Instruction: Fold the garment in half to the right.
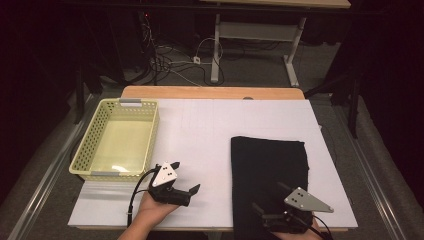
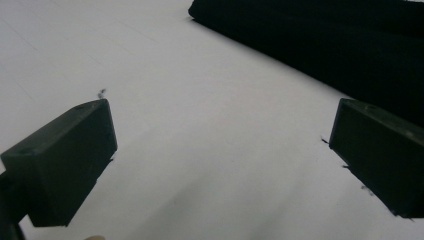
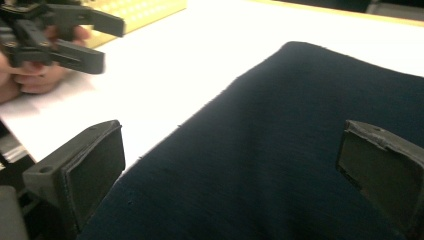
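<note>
At the far left we see a yellow basket (image 1: 120, 139) on the white table (image 1: 200, 130). Near it, the left gripper (image 1: 186, 177) rests low in a hand (image 1: 152, 210), jaws wide, pointing right toward the dark cloth (image 1: 267, 175). At the near right, the right gripper (image 1: 265, 212) hovers over the cloth's near edge, jaws wide apart.

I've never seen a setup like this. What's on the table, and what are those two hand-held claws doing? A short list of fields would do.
Table: white surface
Basket: yellow, perforated, nothing visible inside, far left
Cloth: dark, folded flat, right side, near end over the table's front edge
Left gripper: open, above bare table between basket and cloth
Right gripper: open, over the cloth's near end, gripping nothing
Floor behind: cables and desk legs
</note>
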`<act>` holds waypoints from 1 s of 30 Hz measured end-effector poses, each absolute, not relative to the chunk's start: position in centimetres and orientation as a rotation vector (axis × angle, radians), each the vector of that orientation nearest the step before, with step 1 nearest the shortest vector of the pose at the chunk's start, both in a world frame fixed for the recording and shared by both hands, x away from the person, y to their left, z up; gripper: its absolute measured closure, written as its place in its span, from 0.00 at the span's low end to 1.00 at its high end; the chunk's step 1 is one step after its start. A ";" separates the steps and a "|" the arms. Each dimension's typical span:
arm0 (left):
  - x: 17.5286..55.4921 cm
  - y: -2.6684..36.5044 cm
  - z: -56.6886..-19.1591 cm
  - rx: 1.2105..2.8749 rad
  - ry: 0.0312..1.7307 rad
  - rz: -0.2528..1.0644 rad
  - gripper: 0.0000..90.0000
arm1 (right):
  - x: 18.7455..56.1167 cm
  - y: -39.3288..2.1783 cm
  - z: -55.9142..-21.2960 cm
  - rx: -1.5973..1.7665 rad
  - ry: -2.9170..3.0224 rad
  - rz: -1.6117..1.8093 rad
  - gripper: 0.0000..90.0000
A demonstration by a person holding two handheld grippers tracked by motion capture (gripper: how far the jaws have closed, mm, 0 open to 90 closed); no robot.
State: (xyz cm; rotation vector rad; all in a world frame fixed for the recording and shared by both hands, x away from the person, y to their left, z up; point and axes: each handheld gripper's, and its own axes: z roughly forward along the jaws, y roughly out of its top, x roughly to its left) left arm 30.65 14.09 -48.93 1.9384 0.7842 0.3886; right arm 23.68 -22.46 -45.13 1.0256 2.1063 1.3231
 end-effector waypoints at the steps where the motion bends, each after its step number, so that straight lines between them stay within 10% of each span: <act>1: 30.6 14.1 -48.9 1.938 0.784 0.389 0.00 | 23.7 -22.0 -45.2 1.024 2.115 1.336 0.00; 30: 30.6 14.1 -48.9 1.937 0.776 0.387 0.00 | 21.0 -16.7 -48.4 0.937 2.356 1.127 0.31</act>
